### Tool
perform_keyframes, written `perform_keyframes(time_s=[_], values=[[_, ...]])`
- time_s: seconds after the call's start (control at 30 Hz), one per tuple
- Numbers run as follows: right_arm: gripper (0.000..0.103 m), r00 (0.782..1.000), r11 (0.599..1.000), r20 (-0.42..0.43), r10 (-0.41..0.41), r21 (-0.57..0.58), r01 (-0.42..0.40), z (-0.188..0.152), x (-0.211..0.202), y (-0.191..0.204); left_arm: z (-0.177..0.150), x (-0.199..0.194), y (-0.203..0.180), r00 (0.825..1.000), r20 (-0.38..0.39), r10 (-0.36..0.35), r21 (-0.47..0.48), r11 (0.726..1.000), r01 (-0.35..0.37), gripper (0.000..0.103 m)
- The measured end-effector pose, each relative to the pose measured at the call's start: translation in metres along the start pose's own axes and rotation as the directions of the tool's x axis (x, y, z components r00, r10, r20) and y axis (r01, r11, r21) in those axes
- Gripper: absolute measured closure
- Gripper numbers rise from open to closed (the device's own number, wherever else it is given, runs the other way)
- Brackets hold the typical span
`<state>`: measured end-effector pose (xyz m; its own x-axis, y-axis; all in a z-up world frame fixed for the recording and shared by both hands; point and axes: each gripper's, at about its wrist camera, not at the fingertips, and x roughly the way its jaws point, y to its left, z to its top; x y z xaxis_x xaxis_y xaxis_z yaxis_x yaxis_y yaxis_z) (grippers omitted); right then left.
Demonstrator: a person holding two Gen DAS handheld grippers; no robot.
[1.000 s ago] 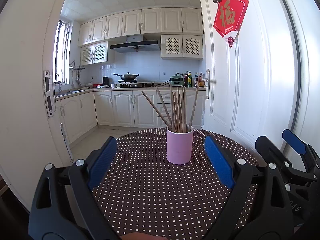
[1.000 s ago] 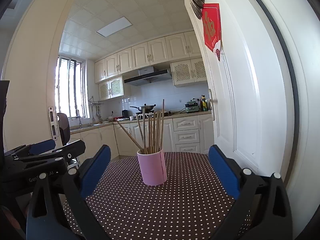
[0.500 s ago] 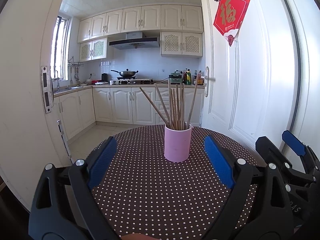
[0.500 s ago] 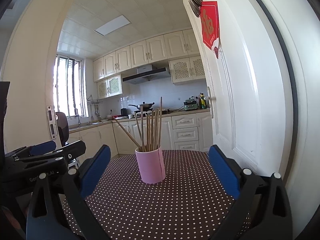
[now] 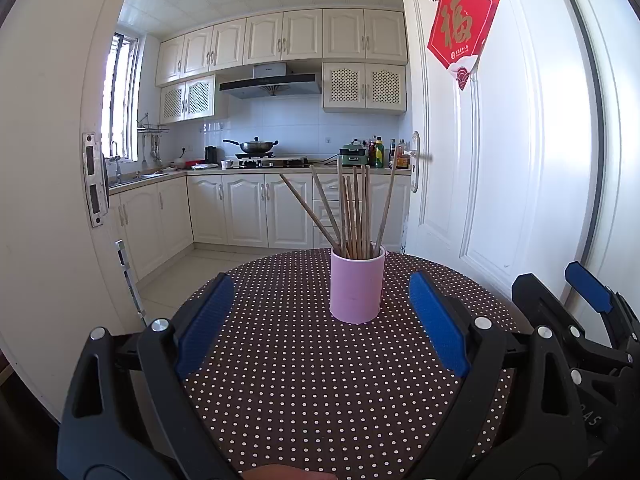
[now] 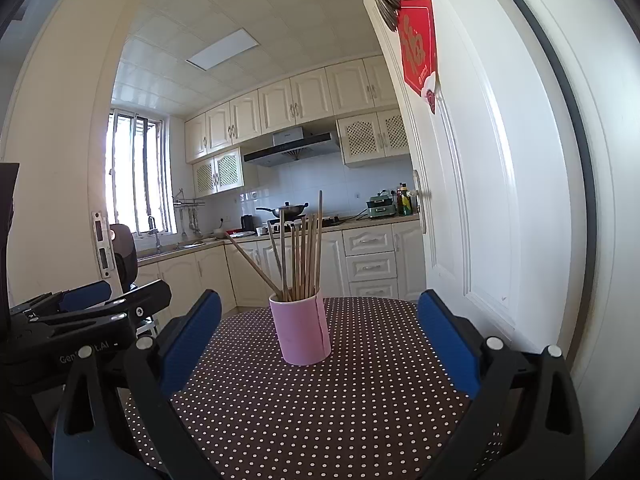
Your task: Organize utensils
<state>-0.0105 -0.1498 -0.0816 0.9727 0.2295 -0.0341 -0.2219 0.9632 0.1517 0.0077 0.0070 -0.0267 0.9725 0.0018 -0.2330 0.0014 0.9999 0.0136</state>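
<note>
Pink and upright, the holder (image 5: 357, 286) stands toward the far side of the dotted bench (image 5: 320, 380), packed with wooden chopsticks (image 5: 352, 212) that fan out above its rim, one leaning well to the left. Compared with a second ago, the kitchen backdrop sits lower in both views and the holder has drifted up the picture; both cameras appear to have tilted or lifted a little while nothing on the bench moved. That reads as a pull-back or pause, and with every stick already in the holder, the sorting looks close to done, though the near edge of the bench is hidden behind the hardware, so a stray piece there cannot be ruled out. The left gripper (image 5: 322, 322) hangs with its jaws spread wide and nothing between them, well short of the holder. The right gripper (image 6: 320, 344) is likewise wide apart and empty, framing the holder from the near side.
</note>
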Motion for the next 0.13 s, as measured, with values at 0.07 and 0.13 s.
perform_keyframes(time_s=[0.07, 0.13], values=[[0.008, 1.0, 1.0, -0.001, 0.002, 0.003, -0.002, -0.0003, 0.0005, 0.0, 0.0, 0.0, 0.0001, 1.0, 0.0, 0.0, 0.0, 1.0, 0.0, 0.015], [0.008, 1.0, 1.0, -0.003, 0.002, 0.003, -0.002, -0.0009, 0.0007, -0.0003, 0.0, 0.0006, 0.0, 1.0, -0.002, 0.0, -0.001, 1.0, 0.0, 0.015]])
